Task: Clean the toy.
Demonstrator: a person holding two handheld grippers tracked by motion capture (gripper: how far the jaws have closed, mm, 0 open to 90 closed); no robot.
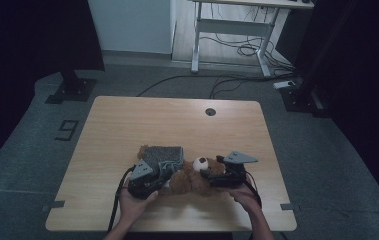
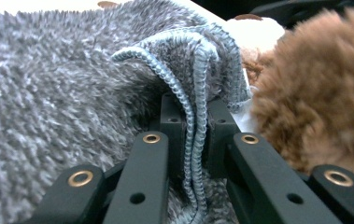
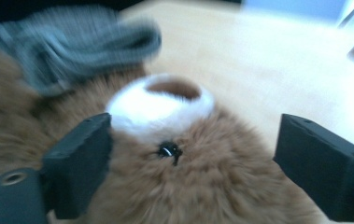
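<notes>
A brown teddy bear (image 1: 189,181) lies near the table's front edge, its white muzzle (image 3: 160,105) turned up. A grey fuzzy cloth (image 1: 166,157) lies over the bear's left part and spreads toward the back. My left gripper (image 2: 194,116) is shut on the cloth's stitched edge (image 2: 198,70), which is folded double between the pads; in the high view the left gripper (image 1: 163,172) sits at the cloth's front left. My right gripper (image 3: 198,140) stands open, one jaw on each side of the bear's head (image 3: 188,177), neither pad pressing; from above the right gripper (image 1: 208,174) is at the bear's right.
The wooden table (image 1: 127,125) has a round cable hole (image 1: 210,111) near its back edge. Behind the table stand a white desk frame (image 1: 227,35) with cables on the floor and black stand bases at the left (image 1: 72,90) and right (image 1: 299,97).
</notes>
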